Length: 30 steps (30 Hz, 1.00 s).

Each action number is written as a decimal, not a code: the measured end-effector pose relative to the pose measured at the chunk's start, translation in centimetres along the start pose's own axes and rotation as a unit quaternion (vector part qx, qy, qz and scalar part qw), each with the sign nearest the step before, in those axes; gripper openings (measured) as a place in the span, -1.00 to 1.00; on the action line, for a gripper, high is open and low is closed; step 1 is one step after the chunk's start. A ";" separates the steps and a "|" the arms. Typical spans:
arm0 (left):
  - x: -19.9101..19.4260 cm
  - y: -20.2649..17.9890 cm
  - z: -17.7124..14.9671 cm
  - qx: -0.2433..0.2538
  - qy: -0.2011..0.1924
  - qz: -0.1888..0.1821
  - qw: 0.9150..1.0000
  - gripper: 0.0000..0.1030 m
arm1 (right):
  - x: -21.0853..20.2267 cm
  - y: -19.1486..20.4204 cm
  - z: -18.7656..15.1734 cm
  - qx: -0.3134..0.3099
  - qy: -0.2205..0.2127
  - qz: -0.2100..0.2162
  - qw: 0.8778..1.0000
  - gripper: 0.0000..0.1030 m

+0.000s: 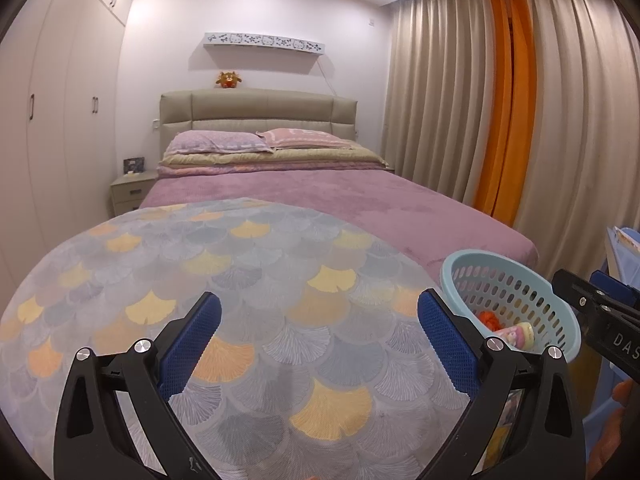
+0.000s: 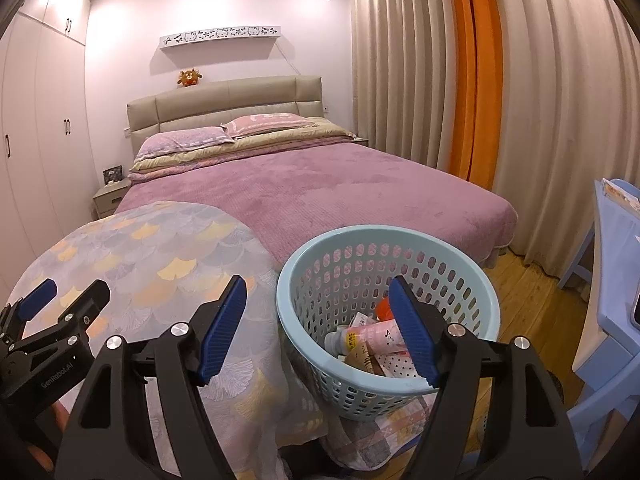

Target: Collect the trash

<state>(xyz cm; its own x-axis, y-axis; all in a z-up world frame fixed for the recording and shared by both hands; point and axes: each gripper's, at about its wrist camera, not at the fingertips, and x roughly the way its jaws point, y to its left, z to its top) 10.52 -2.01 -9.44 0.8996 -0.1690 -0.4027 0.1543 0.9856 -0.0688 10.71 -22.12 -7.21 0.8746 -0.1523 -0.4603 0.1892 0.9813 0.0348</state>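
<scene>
Two hand-held grippers hover at the foot of a bedroom bed (image 2: 320, 184), both with their blue-padded jaws spread wide and holding nothing. The left gripper (image 1: 320, 344) points over a round table (image 1: 224, 280) draped in a cloth printed with grey and yellow fan shapes. The right gripper (image 2: 318, 320) straddles the gap between that table's edge and a pale blue perforated basket (image 2: 320, 288), its right finger reaching over the basket's near rim.

The collected trash (image 2: 372, 340) lies inside the basket: a pink-and-white tube, a small white bottle, an orange scrap and some paper packaging, piled together at the bottom. The basket stands just beside the table, to its right, apparently on a checked cloth on the wooden floor (image 2: 532, 312).

Behind, the bed carries a mauve cover, two pillows (image 2: 224, 132) against a padded beige headboard (image 2: 224, 100), and a small orange plush toy (image 2: 190, 78) on top of it. Beige curtains (image 2: 560, 100) with an orange strip line the right wall, white wardrobes (image 1: 60, 120) the left, with a nightstand (image 1: 130, 192) beside the bed. A light blue piece of furniture (image 2: 604, 280) stands at the far right.
</scene>
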 end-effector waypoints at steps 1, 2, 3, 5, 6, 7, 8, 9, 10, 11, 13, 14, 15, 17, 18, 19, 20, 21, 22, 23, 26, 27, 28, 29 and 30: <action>0.0 0.0 0.0 0.000 0.000 0.000 1.000 0.86 | 0.0 0.0 0.0 0.000 0.000 0.001 1.000 0.35; 0.0 0.0 0.0 0.000 0.000 -0.001 1.000 0.86 | 0.0 0.0 0.0 0.001 0.001 0.000 1.000 0.35; -0.1 0.0 0.0 0.001 0.000 -0.001 1.000 0.86 | 0.0 0.0 0.0 0.001 0.001 0.001 1.000 0.35; -0.1 -0.1 0.0 0.000 0.000 0.000 1.000 0.86 | 0.1 0.0 -0.1 0.002 0.002 0.002 1.000 0.36; -0.1 -0.1 0.0 0.000 0.000 -0.001 1.000 0.86 | 0.1 0.1 -0.1 0.002 0.003 0.002 1.000 0.36; -0.1 -0.1 0.0 0.000 0.000 -0.001 1.000 0.85 | 0.2 0.0 0.0 0.002 0.004 0.003 1.000 0.36; -0.1 -0.1 0.0 -0.001 0.000 -0.001 1.000 0.86 | 0.1 0.1 -0.1 0.003 0.005 0.003 1.000 0.36; -0.1 -0.1 0.0 -0.001 0.001 -0.001 1.000 0.86 | 0.2 0.1 -0.1 0.003 0.006 0.004 1.000 0.36; -0.1 -0.1 0.0 -0.001 0.001 -0.001 1.000 0.85 | 0.2 -0.1 0.0 0.004 0.006 0.004 1.000 0.36; -0.2 -0.2 0.0 -0.002 0.001 -0.001 1.000 0.86 | 0.3 -0.1 0.0 0.004 0.006 0.004 1.000 0.36; -0.1 -0.1 0.0 -0.001 0.001 -0.001 1.000 0.85 | 0.2 0.0 0.0 0.004 0.006 0.004 1.000 0.36; -0.2 -0.1 0.0 -0.001 0.001 0.000 1.000 0.86 | 0.3 0.0 0.0 0.004 0.006 0.004 1.000 0.36; -0.1 -0.1 0.0 -0.001 0.001 -0.001 1.000 0.85 | 0.3 0.0 0.0 0.004 0.006 0.004 1.000 0.36; -0.2 -0.1 0.0 -0.002 0.001 -0.001 1.000 0.86 | 0.3 0.0 0.0 0.004 0.007 0.005 1.000 0.36; -0.1 -0.1 0.0 -0.001 0.001 -0.001 1.000 0.86 | 0.3 0.1 -0.1 0.003 0.008 0.004 1.000 0.36; -0.1 -0.1 0.0 -0.001 0.001 -0.001 1.000 0.86 | 0.4 0.0 -0.1 0.002 0.008 0.004 1.000 0.36; -0.1 -0.1 0.0 -0.001 0.001 -0.001 1.000 0.86 | 0.4 0.0 -0.1 0.003 0.009 0.005 1.000 0.36; -0.2 -0.1 0.0 -0.001 0.001 -0.001 1.000 0.86 | 0.4 0.0 -0.1 0.003 0.009 0.006 1.000 0.36; -0.1 -0.1 0.0 -0.001 0.001 -0.001 1.000 0.86 | 0.5 0.0 -0.2 0.002 0.010 0.007 1.000 0.36; -0.3 -0.2 0.0 -0.001 0.000 -0.001 1.000 0.86 | 0.5 0.0 -0.2 0.002 0.010 0.007 1.000 0.36; -0.1 -0.3 0.0 0.001 0.000 -0.001 1.000 0.86 | 0.6 0.0 -0.2 0.002 0.010 0.008 1.000 0.36; -0.1 -0.4 0.0 0.002 0.000 -0.001 1.000 0.86 | 0.6 0.1 -0.2 0.002 0.010 0.008 1.000 0.36; -0.1 -0.4 0.0 0.002 0.000 -0.001 1.000 0.86 | 0.6 0.1 -0.2 0.002 0.010 0.008 1.000 0.36; -0.1 -0.4 0.0 0.001 0.000 -0.001 1.000 0.86 | 0.6 0.0 -0.2 0.002 0.010 0.008 1.000 0.36; -0.1 -0.4 0.0 0.001 0.000 -0.001 1.000 0.86 | 0.6 0.0 -0.2 0.002 0.010 0.008 1.000 0.36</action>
<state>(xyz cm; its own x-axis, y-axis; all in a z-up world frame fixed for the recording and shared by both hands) 10.37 -2.44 -9.39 0.8994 -0.1706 -0.4025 0.1569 0.9853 -0.0670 11.21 -22.16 -7.66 0.8683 -0.1342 -0.4776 0.1771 0.9831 0.0455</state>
